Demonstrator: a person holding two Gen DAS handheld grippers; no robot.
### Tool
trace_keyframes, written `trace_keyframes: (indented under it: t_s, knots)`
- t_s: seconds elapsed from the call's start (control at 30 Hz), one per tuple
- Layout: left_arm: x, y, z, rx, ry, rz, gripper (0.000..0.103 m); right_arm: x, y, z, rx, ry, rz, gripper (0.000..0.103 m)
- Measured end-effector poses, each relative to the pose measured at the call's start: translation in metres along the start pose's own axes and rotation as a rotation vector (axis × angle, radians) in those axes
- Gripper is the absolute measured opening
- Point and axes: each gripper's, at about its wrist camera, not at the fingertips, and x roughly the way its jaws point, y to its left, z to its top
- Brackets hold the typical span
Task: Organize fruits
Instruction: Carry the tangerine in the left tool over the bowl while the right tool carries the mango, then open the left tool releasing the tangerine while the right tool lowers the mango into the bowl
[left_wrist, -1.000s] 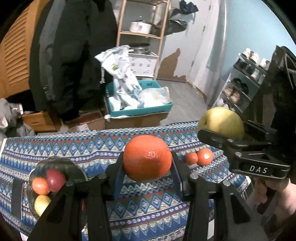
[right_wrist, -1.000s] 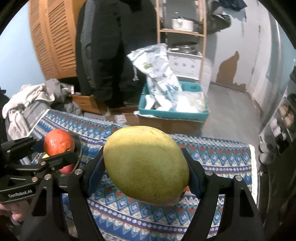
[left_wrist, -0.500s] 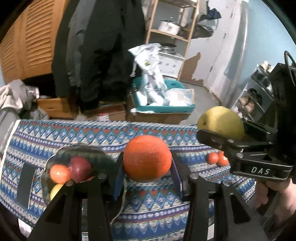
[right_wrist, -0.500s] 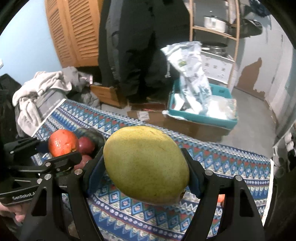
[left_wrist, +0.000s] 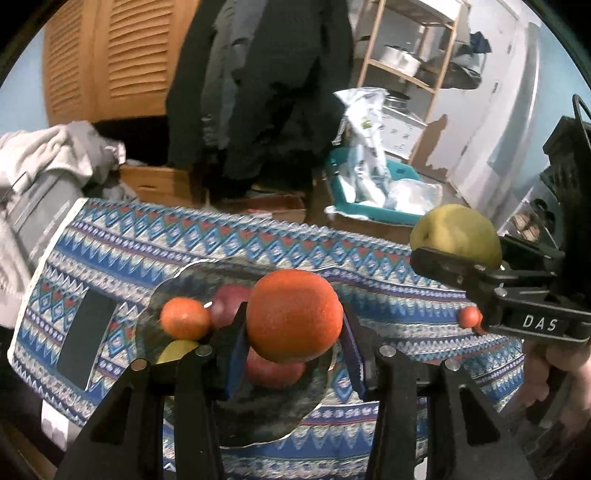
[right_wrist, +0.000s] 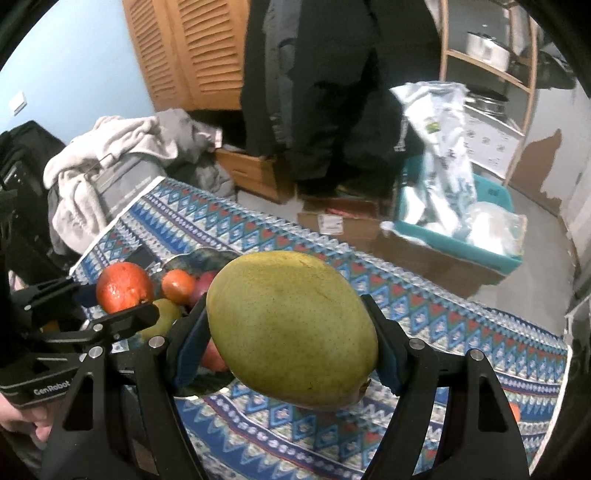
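Note:
My left gripper is shut on an orange and holds it above a dark glass plate on the patterned tablecloth. The plate holds a small orange fruit, a dark red fruit, a yellow fruit and a red fruit. My right gripper is shut on a large green-yellow mango, held in the air right of the plate; it also shows in the left wrist view. The orange also shows in the right wrist view.
Small orange fruits lie on the cloth at the right. A dark flat rectangle lies left of the plate. Behind the table are a teal bin with bags, cardboard boxes, piled clothes and a shelf.
Both grippers have swung left with their fruits. The plate has shifted from the lower left to under the held orange. The small fruits on the right are now partly hidden by the right gripper.

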Motion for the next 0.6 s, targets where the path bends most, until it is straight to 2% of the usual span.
trace_keyframes:
  t_s: [0.33,0.6]
  knots:
    - [0.014,0.039,-0.021,-0.044,0.06,0.051,0.046,0.032,0.037,0.005,-0.049,0.058,0.036,0.077]
    - [0.045,0.058,-0.039,-0.083,0.169,0.072,0.047,0.056,0.043,-0.002,-0.04,0.121,0.056,0.077]
